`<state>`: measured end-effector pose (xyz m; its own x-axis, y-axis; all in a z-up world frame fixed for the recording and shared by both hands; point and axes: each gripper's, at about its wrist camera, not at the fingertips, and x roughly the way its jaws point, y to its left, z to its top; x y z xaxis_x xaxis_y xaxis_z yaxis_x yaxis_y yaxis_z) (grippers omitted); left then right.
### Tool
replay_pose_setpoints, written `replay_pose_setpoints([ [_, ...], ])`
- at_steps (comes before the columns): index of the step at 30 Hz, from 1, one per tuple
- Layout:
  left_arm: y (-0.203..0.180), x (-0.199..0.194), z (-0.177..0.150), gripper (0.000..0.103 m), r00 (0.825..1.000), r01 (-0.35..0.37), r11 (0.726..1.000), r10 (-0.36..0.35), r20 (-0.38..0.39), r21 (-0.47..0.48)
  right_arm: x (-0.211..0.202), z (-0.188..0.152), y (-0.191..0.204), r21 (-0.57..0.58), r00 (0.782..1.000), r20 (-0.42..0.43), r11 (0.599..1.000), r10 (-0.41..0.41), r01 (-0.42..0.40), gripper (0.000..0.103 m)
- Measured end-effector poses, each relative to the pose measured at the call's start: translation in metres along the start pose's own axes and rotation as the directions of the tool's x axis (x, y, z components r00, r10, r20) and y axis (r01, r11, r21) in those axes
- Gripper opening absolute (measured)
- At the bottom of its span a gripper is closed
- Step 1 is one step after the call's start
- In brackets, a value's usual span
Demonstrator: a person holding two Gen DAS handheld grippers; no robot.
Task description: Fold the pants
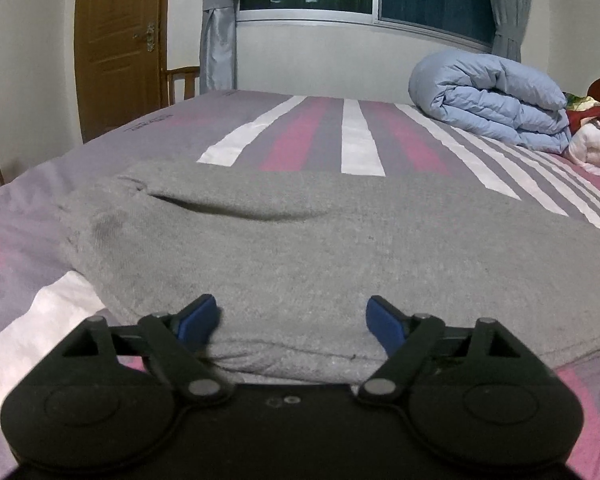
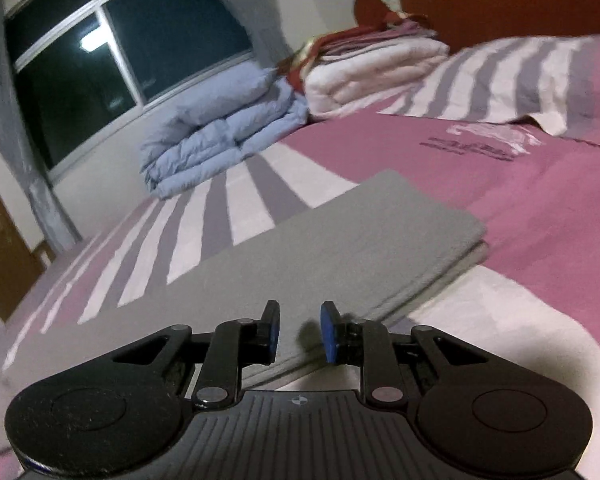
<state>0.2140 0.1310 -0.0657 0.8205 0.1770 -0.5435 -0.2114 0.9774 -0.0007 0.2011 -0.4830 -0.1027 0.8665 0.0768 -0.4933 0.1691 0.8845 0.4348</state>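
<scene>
Jaws parted, empty, over gray pants (image 1: 300, 240).

pants (image 1: 300, 248) near edge sits hidden behind the left gripper (image 1: 292, 320) body; bed (image 2: 540, 208) runs off frame, blurry

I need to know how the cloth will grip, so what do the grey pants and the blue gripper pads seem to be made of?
Grey pants: apparently a soft knit like sweatshirt cotton, matte, with a fuzzy heathered surface and thick, rounded folded edges. Blue pads on the left gripper: probably rubber or soft plastic, smooth with a dull sheen; the black linkage arms look like hard plastic.
</scene>
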Motion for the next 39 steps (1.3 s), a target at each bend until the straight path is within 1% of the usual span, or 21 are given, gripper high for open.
replay_pose_setpoints([
  [3,0.000,0.000,-0.001,0.076,1.000,0.002,1.000,-0.002,0.002,-0.001,-0.002,0.010,-0.017,0.081,1.000,0.000,0.997,-0.019,0.019,0.023],
  [5,0.000,0.000,-0.001,0.076,1.000,0.003,1.000,-0.003,0.004,-0.004,-0.005,0.017,-0.024,0.102,0.999,0.008,0.994,-0.042,0.041,0.023],
  [8,0.000,0.001,-0.003,0.077,1.000,0.005,1.000,-0.005,0.009,-0.004,-0.008,0.022,-0.029,0.127,0.999,0.012,0.991,-0.049,0.047,0.023],
  [10,-0.001,0.001,-0.003,0.077,1.000,0.009,1.000,-0.009,0.013,-0.008,-0.006,0.023,-0.036,0.167,0.999,0.006,0.985,-0.044,0.042,0.023],
  [11,0.000,0.001,-0.004,0.078,1.000,0.014,1.000,-0.013,0.015,-0.011,-0.006,0.022,-0.040,0.202,0.999,0.003,0.979,-0.038,0.037,0.025],
  [12,0.000,0.001,-0.005,0.081,1.000,0.021,1.000,-0.021,0.017,-0.014,-0.005,0.022,-0.047,0.254,1.000,0.003,0.967,-0.029,0.027,0.030],
  [13,0.002,0.001,-0.005,0.084,0.999,0.032,0.999,-0.032,0.019,-0.018,-0.005,0.023,-0.053,0.298,1.000,0.011,0.954,-0.024,0.020,0.052],
  [14,0.002,0.000,-0.005,0.085,0.999,0.040,0.999,-0.040,0.020,-0.020,-0.007,0.023,-0.060,0.345,0.999,0.026,0.938,-0.025,0.015,0.067],
  [15,0.003,0.000,-0.006,0.087,0.999,0.046,0.999,-0.046,0.020,-0.020,-0.009,0.024,-0.066,0.381,0.999,0.047,0.924,-0.024,0.004,0.067],
  [18,0.001,0.001,-0.006,0.088,0.999,0.043,0.999,-0.043,0.020,-0.011,-0.009,0.030,-0.078,0.415,0.999,0.055,0.909,-0.002,-0.021,0.064],
  [19,0.001,0.001,-0.006,0.088,0.999,0.042,0.999,-0.042,0.021,-0.009,-0.008,0.032,-0.080,0.422,0.999,0.050,0.906,0.009,-0.029,0.056],
  [20,0.000,0.001,-0.006,0.089,0.999,0.041,0.999,-0.041,0.021,-0.007,-0.007,0.033,-0.083,0.429,0.999,0.045,0.903,0.011,-0.030,0.052],
  [21,0.000,0.002,-0.006,0.089,0.999,0.040,0.999,-0.040,0.021,-0.005,-0.008,0.035,-0.088,0.450,0.999,0.051,0.893,0.004,-0.027,0.051],
  [24,-0.001,0.002,-0.006,0.089,0.999,0.039,0.999,-0.039,0.021,-0.003,-0.008,0.036,-0.109,0.552,0.997,0.079,0.832,0.014,-0.055,0.050],
  [27,-0.002,0.003,-0.006,0.090,0.999,0.037,0.999,-0.037,0.021,0.001,0.002,0.040,-0.119,0.581,0.998,0.056,0.811,0.040,-0.065,0.048],
  [30,-0.003,0.004,-0.007,0.090,0.999,0.034,0.999,-0.035,0.021,0.005,0.017,0.043,-0.127,0.600,0.999,-0.006,0.800,0.039,-0.028,0.031],
  [32,-0.003,0.004,-0.007,0.090,0.999,0.033,0.999,-0.034,0.021,0.007,0.028,0.044,-0.131,0.592,0.998,-0.038,0.806,0.044,-0.013,0.020],
  [34,-0.004,0.004,-0.007,0.091,0.999,0.033,0.999,-0.033,0.021,0.007,0.035,0.045,-0.132,0.558,0.998,-0.055,0.830,0.044,-0.006,0.016],
  [35,-0.004,0.004,-0.007,0.091,0.999,0.032,0.999,-0.033,0.021,0.008,0.037,0.045,-0.132,0.541,0.997,-0.058,0.841,0.043,-0.005,0.015],
  [37,-0.004,0.004,-0.007,0.091,0.999,0.030,0.999,-0.031,0.022,0.010,0.040,0.045,-0.133,0.526,0.997,-0.060,0.850,0.044,-0.005,0.015],
  [39,-0.004,0.003,-0.008,0.091,0.999,0.029,1.000,-0.029,0.024,0.011,0.044,0.047,-0.135,0.543,0.997,-0.060,0.839,0.054,-0.013,0.015],
])
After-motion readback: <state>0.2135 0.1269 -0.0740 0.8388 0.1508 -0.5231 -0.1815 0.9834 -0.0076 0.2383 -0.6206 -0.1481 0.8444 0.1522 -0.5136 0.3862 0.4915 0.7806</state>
